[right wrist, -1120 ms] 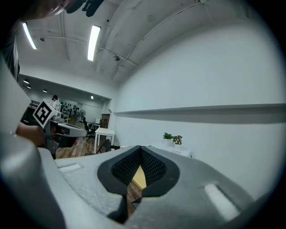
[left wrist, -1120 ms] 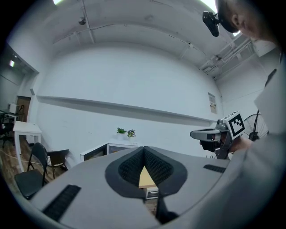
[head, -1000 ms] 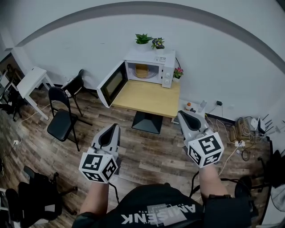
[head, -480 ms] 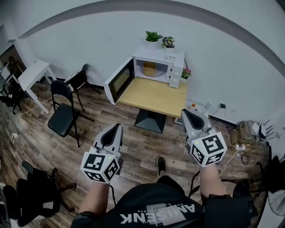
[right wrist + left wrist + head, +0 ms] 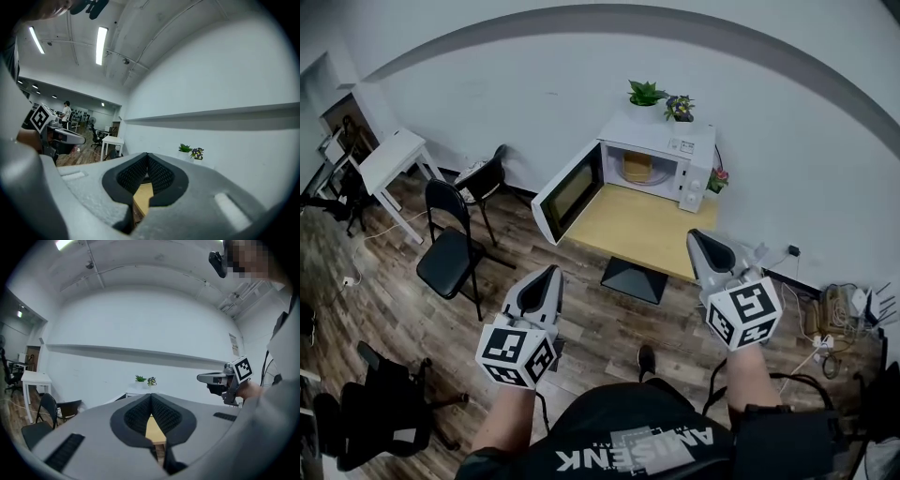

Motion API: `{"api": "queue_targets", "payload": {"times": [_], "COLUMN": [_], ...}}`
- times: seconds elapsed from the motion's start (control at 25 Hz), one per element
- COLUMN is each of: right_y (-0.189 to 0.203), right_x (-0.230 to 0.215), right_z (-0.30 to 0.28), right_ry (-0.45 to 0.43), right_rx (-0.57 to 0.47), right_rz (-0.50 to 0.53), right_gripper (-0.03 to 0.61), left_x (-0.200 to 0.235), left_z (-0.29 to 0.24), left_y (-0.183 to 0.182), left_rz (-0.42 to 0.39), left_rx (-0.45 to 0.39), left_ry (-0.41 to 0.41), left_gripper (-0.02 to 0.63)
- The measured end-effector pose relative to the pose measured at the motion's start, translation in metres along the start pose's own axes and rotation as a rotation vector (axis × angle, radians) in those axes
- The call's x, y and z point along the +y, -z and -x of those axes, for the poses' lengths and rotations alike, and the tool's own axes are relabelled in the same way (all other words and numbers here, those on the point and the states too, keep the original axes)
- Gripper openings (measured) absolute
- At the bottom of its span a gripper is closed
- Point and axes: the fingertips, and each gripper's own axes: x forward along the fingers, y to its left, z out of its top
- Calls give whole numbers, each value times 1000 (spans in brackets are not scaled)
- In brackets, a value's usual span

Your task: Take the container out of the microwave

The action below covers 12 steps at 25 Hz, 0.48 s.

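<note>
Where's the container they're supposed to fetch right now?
In the head view, upper centre, the container sits inside the open microwave, which stands on the wooden table with two potted plants on top of it.

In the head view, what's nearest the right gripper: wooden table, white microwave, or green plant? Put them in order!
1. Light wooden table, just ahead.
2. White microwave, at the table's far end.
3. Green potted plant, on top of the microwave.

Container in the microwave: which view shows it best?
The head view: the container sits in plain sight inside the open microwave. In both gripper views the jaws block the microwave's cavity, so the container cannot be seen; only the plants on top show.
</note>
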Motion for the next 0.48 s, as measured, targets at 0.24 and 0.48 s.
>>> {"api": "queue_targets", "payload": {"times": [0.24,0.48], "right_y": [0,7], "right_x": [-51,-100], "right_z": [-45,-79], "right_ry": [-39,-64], "right_rx": [-5,-3], "right_rz": [11,-1], "right_gripper": [6,6], "left_x": [7,6], "left_z": [-65,-125], "left_y": [-11,-15], "left_rz": [10,10], "left_rx": [-6,7], "left_ry": [-25,-43], "left_gripper": [2,2]}}
